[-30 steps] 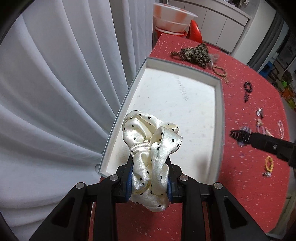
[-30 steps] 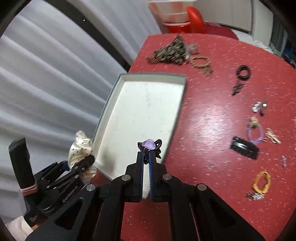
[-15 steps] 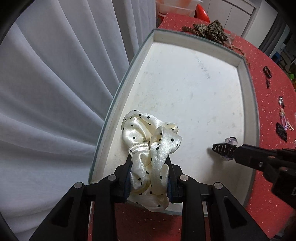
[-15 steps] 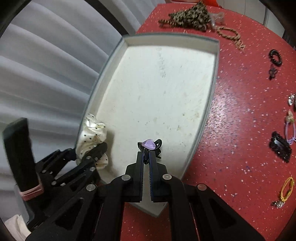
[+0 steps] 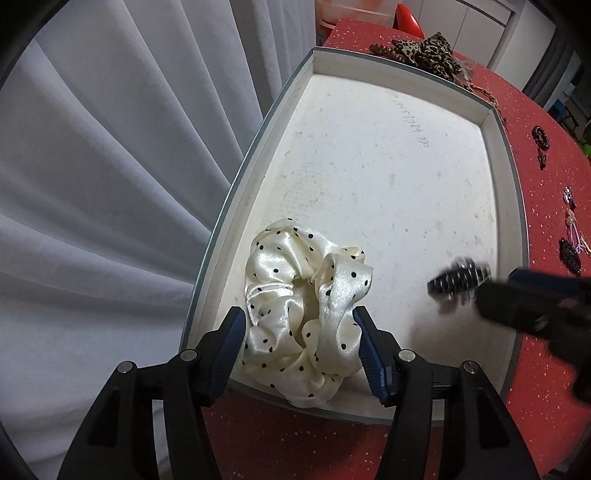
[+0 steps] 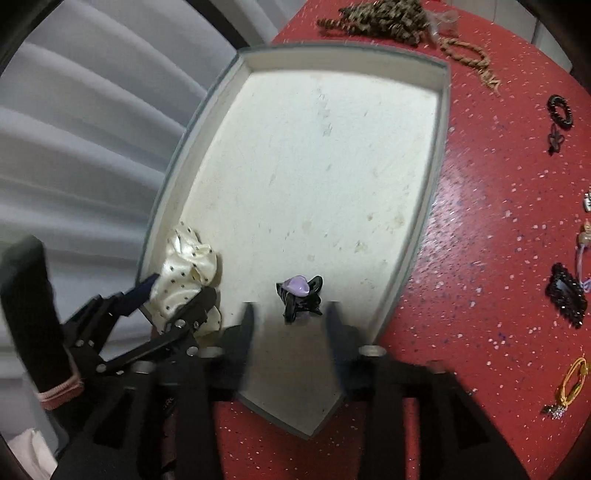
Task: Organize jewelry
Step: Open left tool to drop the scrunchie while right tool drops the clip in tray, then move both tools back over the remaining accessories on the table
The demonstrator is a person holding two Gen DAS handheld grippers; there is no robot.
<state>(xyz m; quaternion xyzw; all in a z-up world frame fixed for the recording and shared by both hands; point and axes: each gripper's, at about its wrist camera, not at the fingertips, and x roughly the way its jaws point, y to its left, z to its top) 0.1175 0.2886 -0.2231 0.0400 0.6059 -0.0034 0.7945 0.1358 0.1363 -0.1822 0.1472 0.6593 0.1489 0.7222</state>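
A shallow white tray [image 5: 369,166] lies on the red table. My left gripper [image 5: 301,334] hangs over its near left corner, jaws opening. A cream scrunchie with black dots [image 5: 306,295] rests there between the spread pads and bulges over the near rim. Whether the pads still touch the fabric I cannot tell. In the right wrist view my right gripper [image 6: 290,321] is blurred and its jaws are opening. A black claw clip with a lilac heart [image 6: 299,297] lies free on the tray [image 6: 314,166] floor just beyond the fingertips. The scrunchie [image 6: 184,277] and left gripper [image 6: 177,291] show at the left.
A white curtain [image 5: 110,184] hangs along the tray's left side. Loose pieces lie on the red table [image 6: 480,258]: a leopard-print scrunchie [image 6: 380,18] beyond the tray, a black bead bracelet [image 6: 559,110], a black hair clip [image 6: 565,291], a yellow band [image 6: 570,380].
Both grippers came down over the tray. Both pairs of jaws have since spread: the scrunchie has puffed out in the tray corner, and the clip has dropped from the right gripper onto the tray floor.
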